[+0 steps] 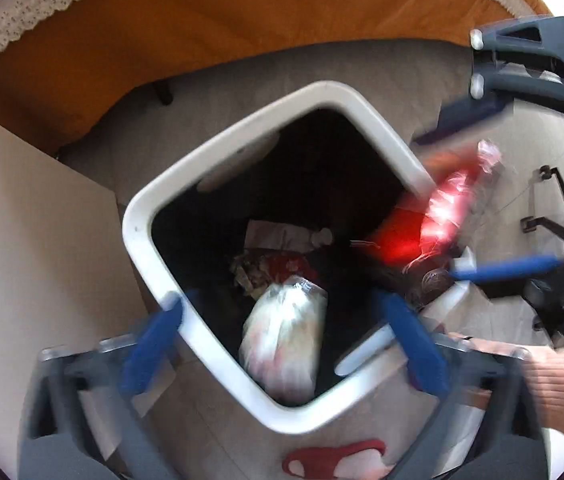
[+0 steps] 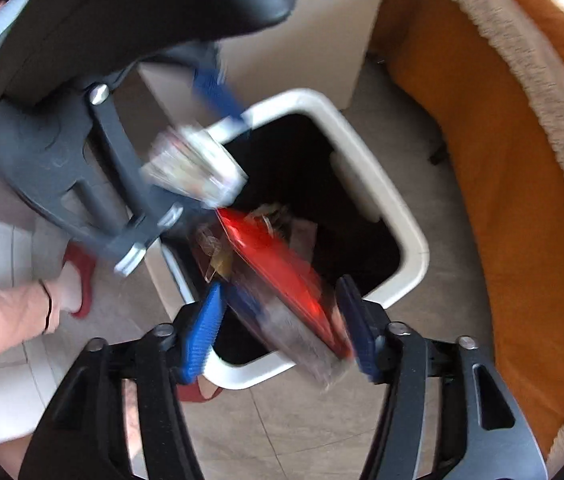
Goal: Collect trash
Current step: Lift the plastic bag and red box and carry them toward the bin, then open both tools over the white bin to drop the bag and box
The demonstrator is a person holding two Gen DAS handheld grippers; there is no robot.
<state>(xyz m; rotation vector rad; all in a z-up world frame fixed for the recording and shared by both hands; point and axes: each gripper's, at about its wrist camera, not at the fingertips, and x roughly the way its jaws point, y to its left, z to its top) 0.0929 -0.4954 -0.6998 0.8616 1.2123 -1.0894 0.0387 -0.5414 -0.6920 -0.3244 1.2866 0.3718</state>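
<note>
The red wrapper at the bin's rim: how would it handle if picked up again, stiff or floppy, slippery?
Probably floppy and light: the red wrapper looks like thin film, its clear end crinkled. Likely slippery, since its surface shows bright glare. It hangs between the right gripper's open jaws over the white bin, but blur hides whether a pad touches it.

No text, label, brand, number or sign can be read in either view. The pale wrapper (image 1: 282,340) below the left tool (image 1: 282,316) and the red packet (image 2: 282,272) between the fingers of the right tool (image 2: 282,320) carry printing, but motion blur smears it beyond reading. The bin (image 1: 137,216) beneath both tools bears no visible marking.
</note>
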